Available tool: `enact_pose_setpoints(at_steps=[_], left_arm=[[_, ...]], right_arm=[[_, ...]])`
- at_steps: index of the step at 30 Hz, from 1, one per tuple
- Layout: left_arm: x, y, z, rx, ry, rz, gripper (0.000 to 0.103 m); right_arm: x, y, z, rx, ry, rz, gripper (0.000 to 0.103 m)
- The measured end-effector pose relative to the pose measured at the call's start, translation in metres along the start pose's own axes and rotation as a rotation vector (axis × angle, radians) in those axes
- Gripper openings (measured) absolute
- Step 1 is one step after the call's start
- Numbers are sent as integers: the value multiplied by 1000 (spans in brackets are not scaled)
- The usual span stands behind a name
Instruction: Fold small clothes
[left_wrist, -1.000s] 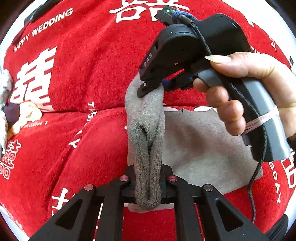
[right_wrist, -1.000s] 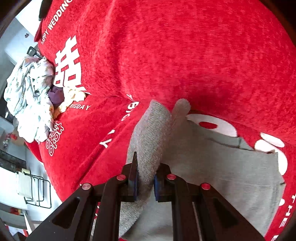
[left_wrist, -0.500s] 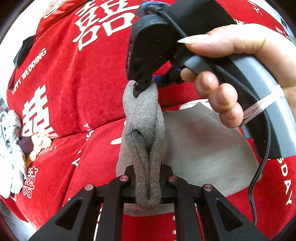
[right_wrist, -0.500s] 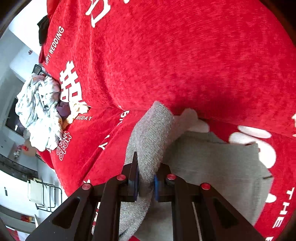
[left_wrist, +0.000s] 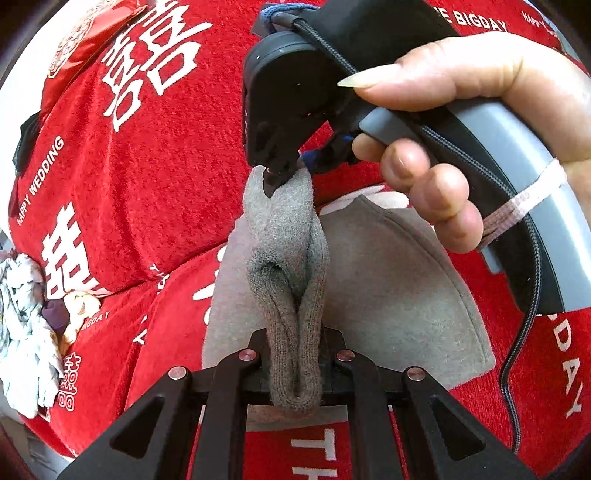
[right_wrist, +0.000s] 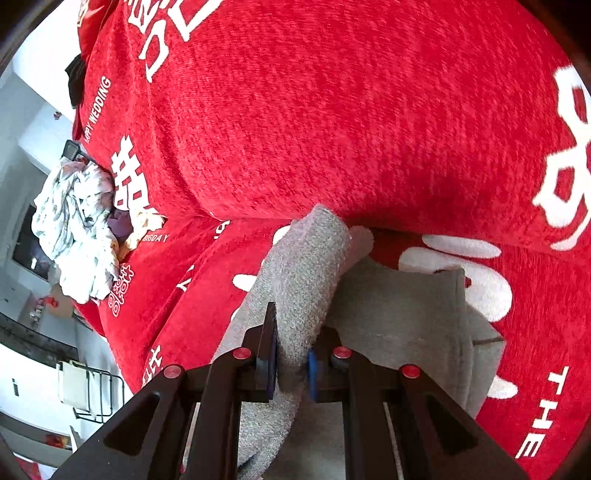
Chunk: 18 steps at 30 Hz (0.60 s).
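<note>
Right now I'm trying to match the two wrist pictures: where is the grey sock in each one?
Left wrist view: the grey sock hangs in the centre, stretched from the left gripper at the bottom up to the right gripper.
Right wrist view: the sock rises from the right gripper, bottom centre.
Shared landmark: the white crumpled cloth at the left edge.

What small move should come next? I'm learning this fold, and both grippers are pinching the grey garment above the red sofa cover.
Probably lower both together and lay the lifted edge flat: the left gripper and right gripper pinch the grey garment with its fold still raised.
</note>
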<state>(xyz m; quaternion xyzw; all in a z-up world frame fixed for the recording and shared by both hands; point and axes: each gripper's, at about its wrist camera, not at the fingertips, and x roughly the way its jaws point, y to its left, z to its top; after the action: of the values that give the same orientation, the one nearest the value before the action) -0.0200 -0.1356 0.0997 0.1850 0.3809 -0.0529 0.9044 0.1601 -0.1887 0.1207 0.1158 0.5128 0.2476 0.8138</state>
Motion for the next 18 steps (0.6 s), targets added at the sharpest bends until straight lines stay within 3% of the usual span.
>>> enact_pose_setpoints(at_steps=[5,12,18], left_arm=[[5,-9,-3,9,15,-15,12],[13,-16,-11,-31,7,-128,12],[15,-32,-10,-27,3,-156,12]], right_arm=[[2,-22,-8,51,-1,33,13],[-5,-42,-19,58,-4,34,13],[-19,-57,-26,43,-27,39,13]])
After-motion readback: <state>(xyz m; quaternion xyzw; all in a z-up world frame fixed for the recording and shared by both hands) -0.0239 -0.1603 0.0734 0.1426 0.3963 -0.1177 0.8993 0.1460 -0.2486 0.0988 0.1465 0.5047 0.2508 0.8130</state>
